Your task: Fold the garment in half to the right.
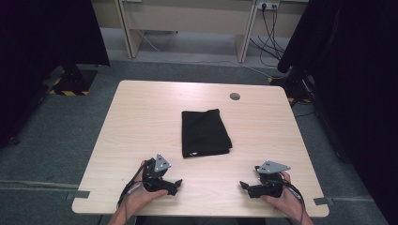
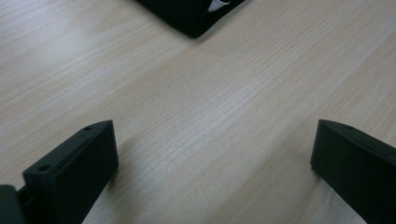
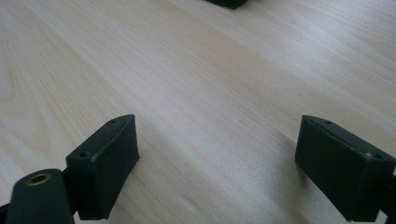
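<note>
A folded black cloth (image 1: 205,133) lies flat in the middle of the light wooden table (image 1: 141,112). Its near corner with a small white tag (image 2: 215,5) shows at the top of the left gripper view as the cloth (image 2: 191,16). My left gripper (image 1: 175,186) rests near the front edge, left of the cloth, jaws wide apart and empty (image 2: 215,154). My right gripper (image 1: 244,186) rests near the front edge at the right, also open with nothing between its jaws (image 3: 217,149). A dark corner of the cloth (image 3: 229,3) shows at the top of the right gripper view.
A round grey cable port (image 1: 234,96) sits in the table's far right area. Beyond the table stand black curtains (image 1: 47,33) on both sides, a wooden bench (image 1: 187,18) and hanging cables (image 1: 270,28). Bare wood surrounds the cloth.
</note>
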`<state>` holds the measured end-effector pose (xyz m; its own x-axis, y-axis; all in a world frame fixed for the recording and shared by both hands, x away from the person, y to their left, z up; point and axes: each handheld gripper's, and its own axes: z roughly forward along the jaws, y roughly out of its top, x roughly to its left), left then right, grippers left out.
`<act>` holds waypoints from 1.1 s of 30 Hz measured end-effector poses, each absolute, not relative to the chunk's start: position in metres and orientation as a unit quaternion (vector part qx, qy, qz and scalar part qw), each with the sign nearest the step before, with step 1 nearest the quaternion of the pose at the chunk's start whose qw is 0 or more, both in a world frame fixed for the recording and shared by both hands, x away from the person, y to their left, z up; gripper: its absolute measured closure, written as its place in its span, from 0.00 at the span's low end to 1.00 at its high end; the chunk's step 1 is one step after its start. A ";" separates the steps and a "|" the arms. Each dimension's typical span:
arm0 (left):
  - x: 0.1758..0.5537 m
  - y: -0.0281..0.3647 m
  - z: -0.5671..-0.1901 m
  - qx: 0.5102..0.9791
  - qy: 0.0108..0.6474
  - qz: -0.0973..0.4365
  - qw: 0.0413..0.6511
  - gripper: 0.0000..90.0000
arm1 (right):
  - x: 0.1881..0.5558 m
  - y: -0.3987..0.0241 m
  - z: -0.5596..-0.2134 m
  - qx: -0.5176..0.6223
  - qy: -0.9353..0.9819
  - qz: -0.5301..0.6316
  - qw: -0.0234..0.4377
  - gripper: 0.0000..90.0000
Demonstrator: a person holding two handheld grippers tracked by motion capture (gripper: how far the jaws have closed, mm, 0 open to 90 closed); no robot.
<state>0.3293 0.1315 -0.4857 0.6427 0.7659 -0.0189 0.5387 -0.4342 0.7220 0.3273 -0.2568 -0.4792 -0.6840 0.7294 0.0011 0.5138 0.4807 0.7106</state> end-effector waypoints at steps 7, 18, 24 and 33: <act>0.329 0.131 -0.486 0.832 0.392 0.158 0.359 0.00 | 0.322 -0.260 -0.479 0.370 0.846 0.353 0.153 0.15; 0.329 0.132 -0.486 0.832 0.392 0.158 0.359 0.00 | 0.315 -0.264 -0.479 0.371 0.845 0.352 0.154 0.15; 0.329 0.132 -0.486 0.832 0.392 0.158 0.359 0.00 | 0.309 -0.266 -0.479 0.374 0.844 0.352 0.154 0.15; 0.329 0.132 -0.486 0.832 0.392 0.158 0.359 0.00 | 0.302 -0.269 -0.479 0.374 0.844 0.352 0.155 0.15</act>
<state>0.3293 0.1315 -0.4857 0.6419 0.7666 -0.0187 0.5392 -0.4338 0.7219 0.3018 -0.2691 -0.4792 -0.6726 0.7400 0.0027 0.5222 0.4721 0.7103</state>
